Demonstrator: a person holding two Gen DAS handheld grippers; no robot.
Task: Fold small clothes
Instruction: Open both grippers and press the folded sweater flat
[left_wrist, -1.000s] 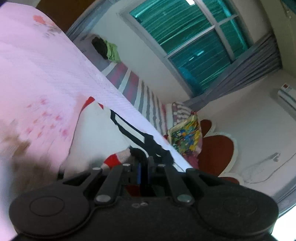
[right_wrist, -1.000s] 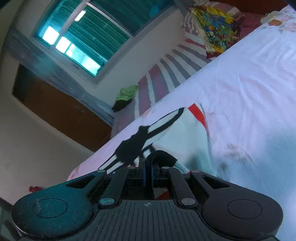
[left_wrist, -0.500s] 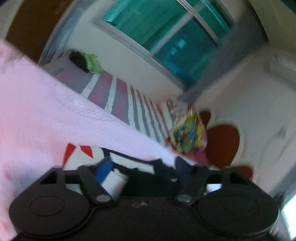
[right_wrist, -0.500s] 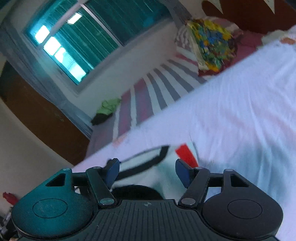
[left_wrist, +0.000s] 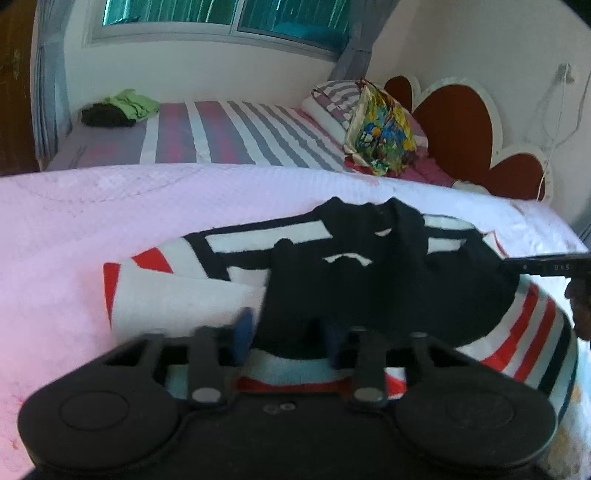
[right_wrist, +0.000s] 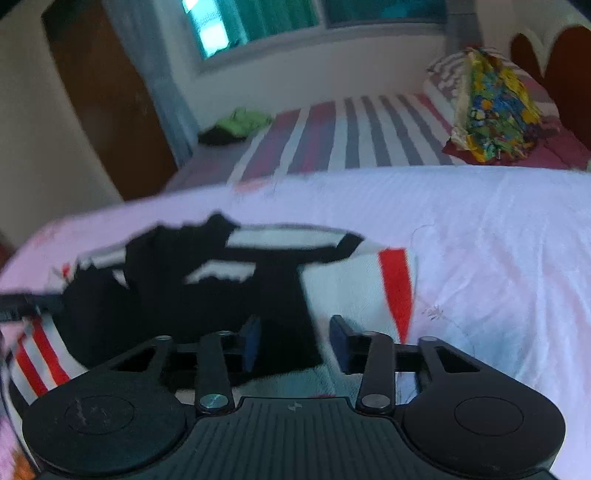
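Lying across the pale pink quilted bedspread, the black, white and red striped knit garment is seen with its long axis left-to-right. Its lower-frame hem is straddled by the closing left gripper and the closing right gripper, neither pinching yet.

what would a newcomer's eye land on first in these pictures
Most likely the small striped garment, black, white and red, lying crumpled on the pale pink bedspread right in front of both cameras. Next, the bright multicoloured bundle on the striped bed by the red headboard, under the teal window. Closest in, the right hand-held gripper has its jaws closing over the garment's black edge.
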